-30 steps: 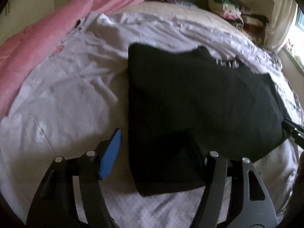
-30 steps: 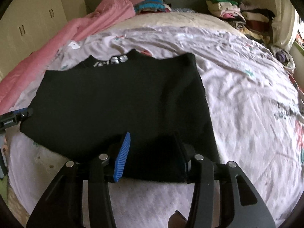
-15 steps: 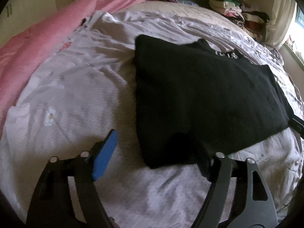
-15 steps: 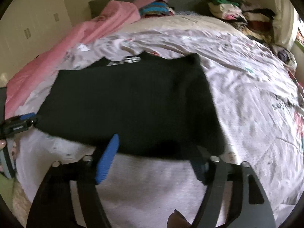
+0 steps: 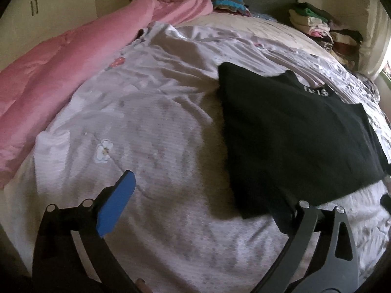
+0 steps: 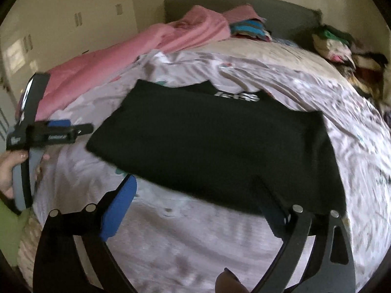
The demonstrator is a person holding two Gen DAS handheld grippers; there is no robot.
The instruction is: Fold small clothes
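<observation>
**Inspector:** State your tools.

**Me:** My left gripper (image 5: 195, 210) has its jaws spread wide, nothing between them, over the pale bedsheet (image 5: 156, 127). My right gripper (image 6: 200, 210) is likewise spread and empty, its right finger just at the near edge of the garment.

**Inspector:** Where is the garment?

**Me:** The black shirt (image 5: 293, 131) lies flat on the sheet, folded to a rough rectangle, its collar with white lettering turned toward the headboard (image 6: 244, 7). In the left view its near corner sits just beside my right-hand finger; whether they touch I cannot tell.

**Inspector:** Edges and room?

**Me:** Its left edge runs straight and clean. Left of that lies a broad stretch of wrinkled sheet, bounded by the pink quilt (image 5: 61, 73) along the bed's side. Beyond the far edge there is more sheet, then folded piles of clothes (image 5: 322, 26) against the wall.

**Inspector:** What does one view give that the other lacks?

**Me:** The right view shows the left gripper from outside (image 6: 58, 131), with my left hand (image 6: 9, 168) on its grip, off the shirt's left corner. It also shows the sheet to the shirt's right. The left view alone shows the flower print (image 5: 103, 150) on the sheet.
</observation>
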